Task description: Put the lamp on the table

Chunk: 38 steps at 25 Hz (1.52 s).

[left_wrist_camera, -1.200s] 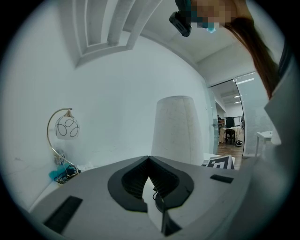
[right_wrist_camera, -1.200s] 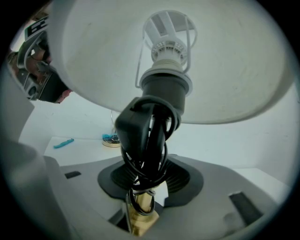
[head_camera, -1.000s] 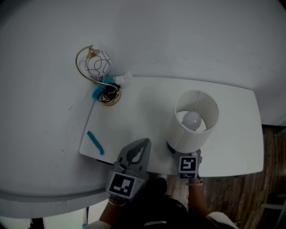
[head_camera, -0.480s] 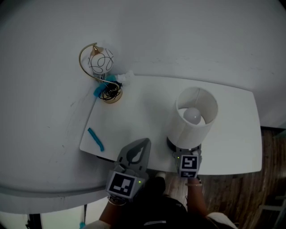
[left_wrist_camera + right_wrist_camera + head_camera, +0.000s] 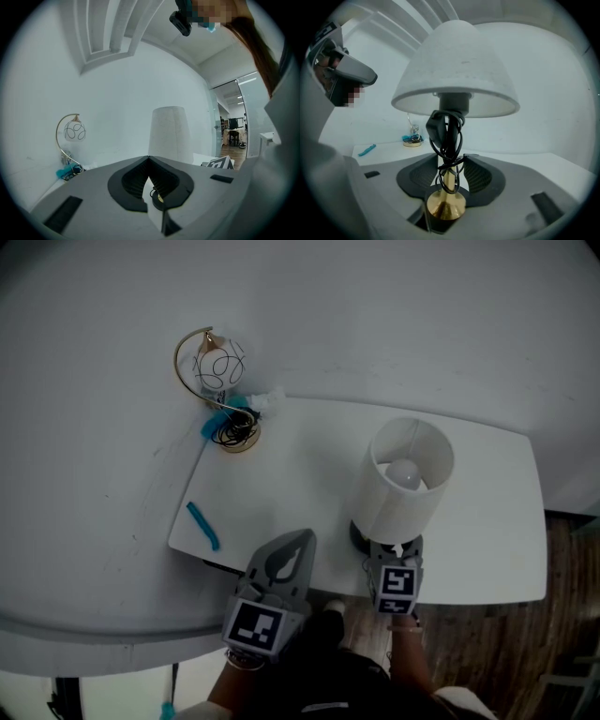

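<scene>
The lamp (image 5: 408,474), with a white shade, a brass stem and cord wound round it, stands upright on the white table (image 5: 487,521) near its front edge. My right gripper (image 5: 389,547) reaches in at the lamp's foot. In the right gripper view the brass stem (image 5: 449,180) stands between the ribbed pads (image 5: 480,176) with a gap on each side. Those jaws have just been opening and stand open. My left gripper (image 5: 295,545) hovers over the front edge to the lamp's left, tips together and empty (image 5: 149,159). The shade (image 5: 169,136) rises beyond it.
A small globe lamp (image 5: 217,367) on a curved gold arm stands at the table's back left corner with a black cord and a blue clip at its base (image 5: 234,435). A blue strip (image 5: 202,526) lies near the left edge. Wooden floor (image 5: 562,615) shows at right.
The head view has drifted slightly, so the table sits a little differently in the picture. The lamp and both grippers keep their places on the table.
</scene>
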Tool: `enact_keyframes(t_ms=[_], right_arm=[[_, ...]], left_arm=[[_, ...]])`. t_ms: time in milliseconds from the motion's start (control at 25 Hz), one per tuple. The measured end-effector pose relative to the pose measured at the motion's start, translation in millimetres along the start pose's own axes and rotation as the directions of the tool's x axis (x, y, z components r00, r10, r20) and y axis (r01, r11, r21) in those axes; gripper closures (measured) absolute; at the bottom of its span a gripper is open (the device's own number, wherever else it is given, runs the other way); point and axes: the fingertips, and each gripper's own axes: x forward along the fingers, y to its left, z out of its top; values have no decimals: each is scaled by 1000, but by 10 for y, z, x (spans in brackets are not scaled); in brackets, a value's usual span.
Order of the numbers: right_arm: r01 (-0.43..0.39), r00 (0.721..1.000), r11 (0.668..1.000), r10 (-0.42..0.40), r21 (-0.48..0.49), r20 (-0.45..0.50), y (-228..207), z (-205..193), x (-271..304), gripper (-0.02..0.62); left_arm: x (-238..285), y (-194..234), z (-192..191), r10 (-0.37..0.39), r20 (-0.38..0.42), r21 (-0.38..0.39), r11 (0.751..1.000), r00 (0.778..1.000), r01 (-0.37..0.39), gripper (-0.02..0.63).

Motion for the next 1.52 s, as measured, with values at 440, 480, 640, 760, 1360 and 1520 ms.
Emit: enact_keyframes(t_ms=[440,480,640,760,1360,1520], right_arm=[[-19,1000,1000,19,6,-20,15,-55,-198,425],[-20,1000,1000,20,5,-21,17,-55,-215,428],[-17,1000,1000,17,-1,-20,11,-39,-297,451],[-18,1000,1000,18,-1,-21,0,-27,-363,462],[4,1000,999,-5,-46,-5,-61,41,-809,561],[8,1000,998,-8,-59,13,-67,106,-907,561]], left_arm=[[-128,-146,18,4,11,-3,1000,1000,-4,606],[-138,-157,19,5,13,-5,1000,1000,-5,606],[-178,-226,34,3,20,-11,1000,1000,-3,606],[-206,-288,61,-3,27,-12,1000,1000,3,606],[-305,-624,187,-36,67,-16,999,997,37,606],[-352,-693,219,-42,81,-17,999,996,44,606]])
